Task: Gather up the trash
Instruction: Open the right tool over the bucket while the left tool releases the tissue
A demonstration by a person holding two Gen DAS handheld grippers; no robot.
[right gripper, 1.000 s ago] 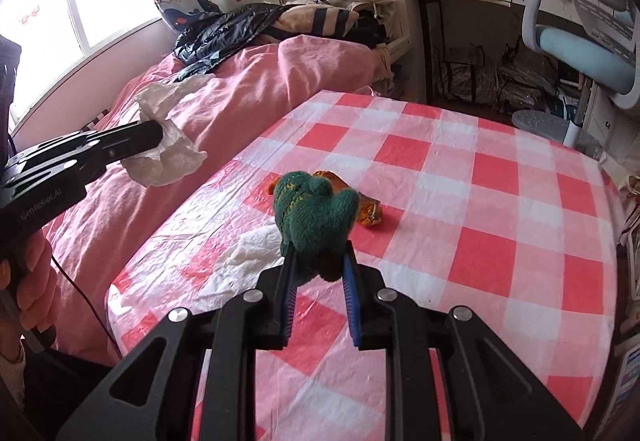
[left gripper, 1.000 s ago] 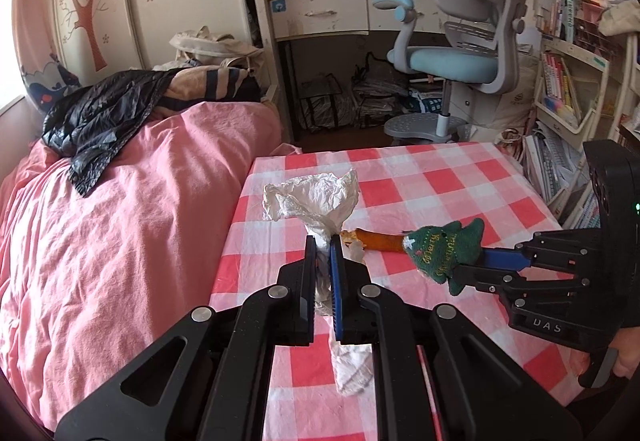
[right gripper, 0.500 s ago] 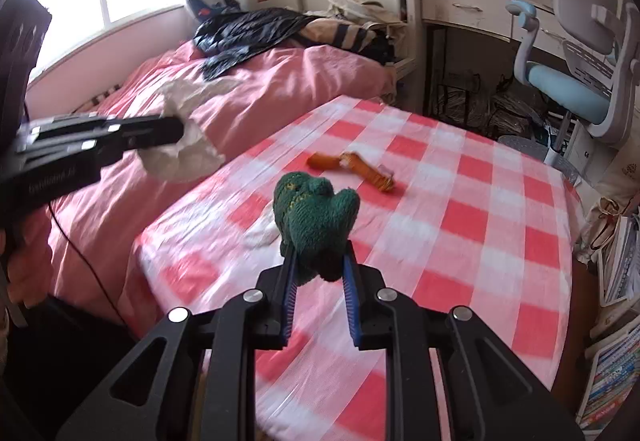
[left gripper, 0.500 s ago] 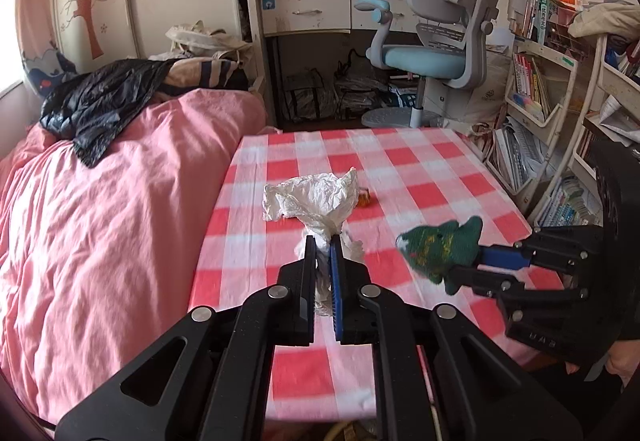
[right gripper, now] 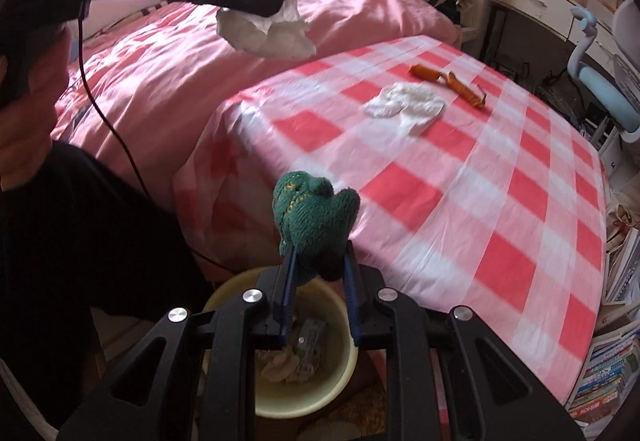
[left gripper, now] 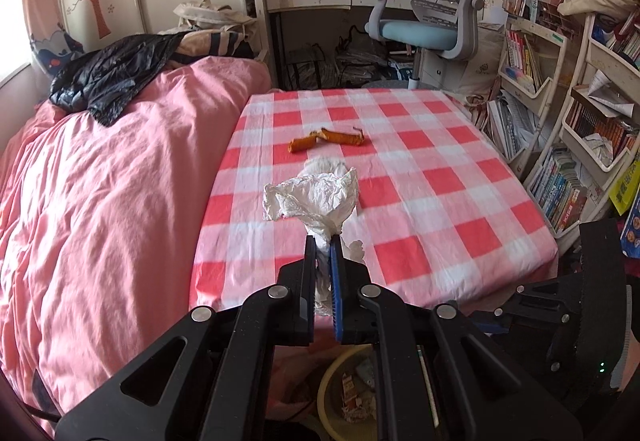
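My left gripper (left gripper: pixel 323 241) is shut on a crumpled white paper (left gripper: pixel 316 199), held in the air over the near edge of the checked table (left gripper: pixel 440 201). The right wrist view shows that left gripper (right gripper: pixel 276 1) at the upper left with the same paper (right gripper: pixel 272 29). My right gripper (right gripper: pixel 318 261) is shut on a green knitted piece (right gripper: pixel 314 217), held just above a yellow bin (right gripper: pixel 304 405) with trash in it. On the table lie a white tissue (right gripper: pixel 404 107) and an orange wrapper (right gripper: pixel 448 81). The bin's rim (left gripper: pixel 324 393) also shows under my left gripper.
A pink bed (left gripper: pixel 100 201) runs along the table's left side, with a black jacket (left gripper: pixel 108 77) on it. A desk chair (left gripper: pixel 436 21) stands behind the table and bookshelves (left gripper: pixel 580 145) to its right. A person's hand (right gripper: pixel 24 113) and a cable (right gripper: pixel 108 113) are at the left.
Both grippers have drawn back from the middle of the table to past its near edge, each keeping its load. The yellow bin has come into view beneath them.
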